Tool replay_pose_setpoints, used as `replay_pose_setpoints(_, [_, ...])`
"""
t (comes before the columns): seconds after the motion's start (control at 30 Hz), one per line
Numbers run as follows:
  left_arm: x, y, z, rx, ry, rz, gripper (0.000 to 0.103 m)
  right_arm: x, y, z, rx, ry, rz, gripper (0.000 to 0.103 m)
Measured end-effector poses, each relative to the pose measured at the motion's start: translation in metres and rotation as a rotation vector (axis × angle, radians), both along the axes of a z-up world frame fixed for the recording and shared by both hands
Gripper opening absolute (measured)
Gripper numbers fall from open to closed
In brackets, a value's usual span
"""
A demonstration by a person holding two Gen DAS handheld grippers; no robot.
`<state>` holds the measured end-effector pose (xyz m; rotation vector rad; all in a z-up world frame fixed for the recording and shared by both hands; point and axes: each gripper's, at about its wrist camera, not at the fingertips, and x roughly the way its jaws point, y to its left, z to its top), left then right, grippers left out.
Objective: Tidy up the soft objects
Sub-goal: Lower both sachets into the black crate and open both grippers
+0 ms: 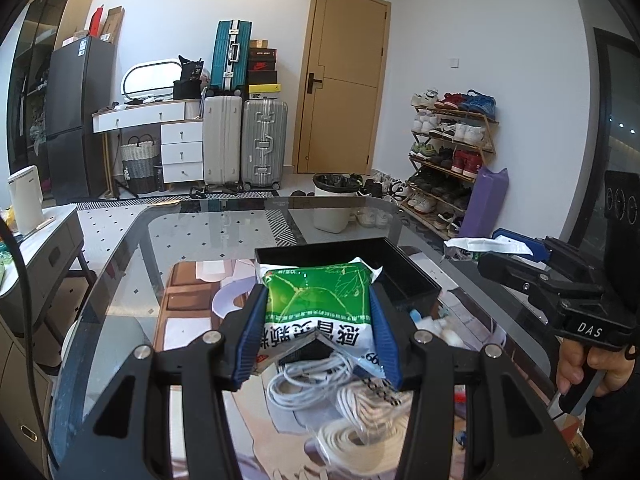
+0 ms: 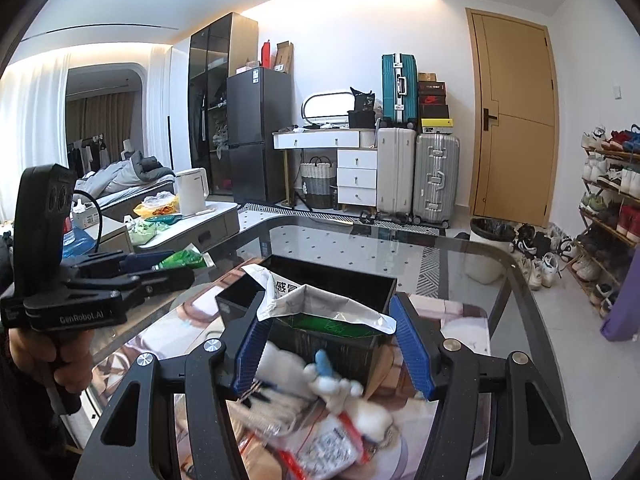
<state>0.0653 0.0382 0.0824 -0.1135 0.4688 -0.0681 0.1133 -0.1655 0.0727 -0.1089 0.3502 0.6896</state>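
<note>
Left tool [image 1: 318, 334] clamped on green/white sachet [image 1: 320, 312], centre of left-wrist frame, just in front of black box [image 1: 404, 272] on glass bench [image 1: 132, 264]; white cables [image 1: 312, 384] below. Right tool [image 2: 334, 346]: pads wide apart, w/ another sachet [image 2: 320, 304] between them above the box; can't tell if touching. Plush toy [image 2: 344, 392] lower centre.

Suitcases [image 1: 244, 140], shoe rack [image 1: 452, 160], fridge [image 2: 256, 136], door [image 1: 340, 80].
</note>
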Motion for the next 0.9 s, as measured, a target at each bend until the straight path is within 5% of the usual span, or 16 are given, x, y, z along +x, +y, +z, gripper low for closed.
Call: replay_pose_setpoints(0.9, [0.085,0.0,-0.024,0.027,0.058,0.026,0.049,0.086,0.047,-0.026,-0.076,0.092,0.008,0.062])
